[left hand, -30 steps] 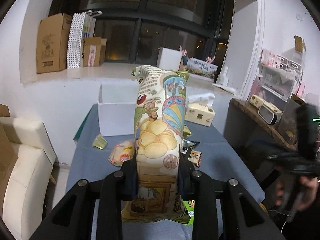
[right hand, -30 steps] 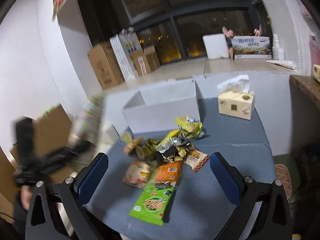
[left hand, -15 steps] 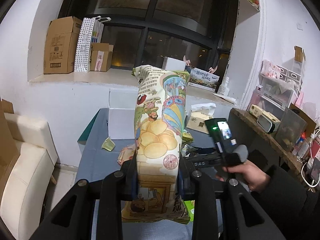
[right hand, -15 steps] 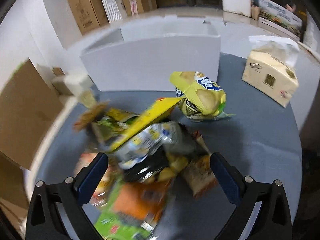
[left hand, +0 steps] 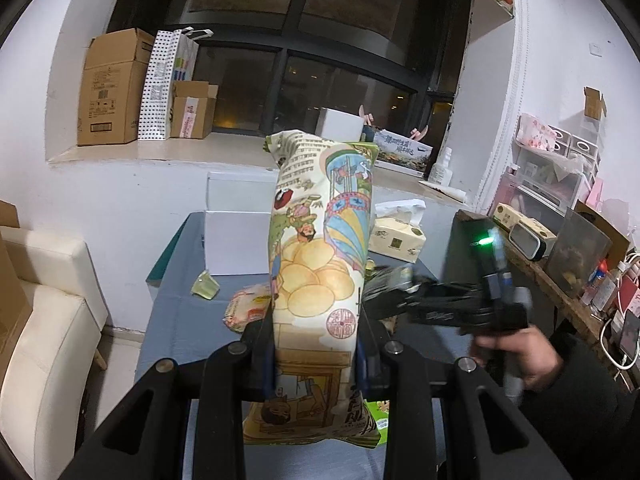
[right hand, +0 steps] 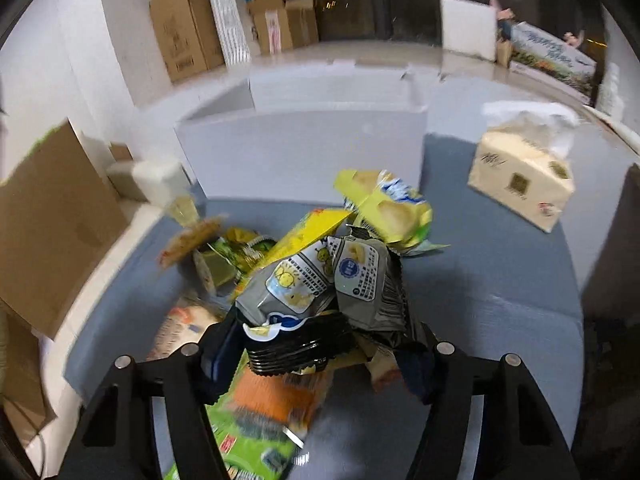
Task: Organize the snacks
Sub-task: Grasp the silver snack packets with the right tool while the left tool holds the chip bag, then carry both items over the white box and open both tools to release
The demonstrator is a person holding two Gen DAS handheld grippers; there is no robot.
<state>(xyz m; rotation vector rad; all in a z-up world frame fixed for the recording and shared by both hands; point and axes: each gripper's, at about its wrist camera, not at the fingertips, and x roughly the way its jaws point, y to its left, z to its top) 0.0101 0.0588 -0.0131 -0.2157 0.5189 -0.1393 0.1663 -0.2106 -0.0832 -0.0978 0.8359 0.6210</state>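
A tall illustrated chip bag (left hand: 320, 240) stands upright in my left gripper (left hand: 316, 344), which is shut on its lower part above the grey-blue table (left hand: 180, 320). In the right wrist view my right gripper (right hand: 320, 356) is down in the snack pile. Its jaws are closing around grey packets (right hand: 304, 280) and a black packet (right hand: 296, 344), which lie between the fingers. A yellow bag (right hand: 392, 208), an orange packet (right hand: 276, 396) and a green packet (right hand: 248, 452) lie around them. The white box (right hand: 300, 152) stands behind the pile.
A tissue box (right hand: 520, 184) sits at the table's back right. A cream sofa (left hand: 48, 320) is left of the table, and a brown cardboard sheet (right hand: 52, 232) leans there. A person's hand (left hand: 516, 356) holds the right gripper. A cluttered shelf (left hand: 560, 240) stands to the right.
My right gripper has dropped forward into the pile and its jaws have narrowed around the grey and black packets. My left gripper has kept still with the chip bag.
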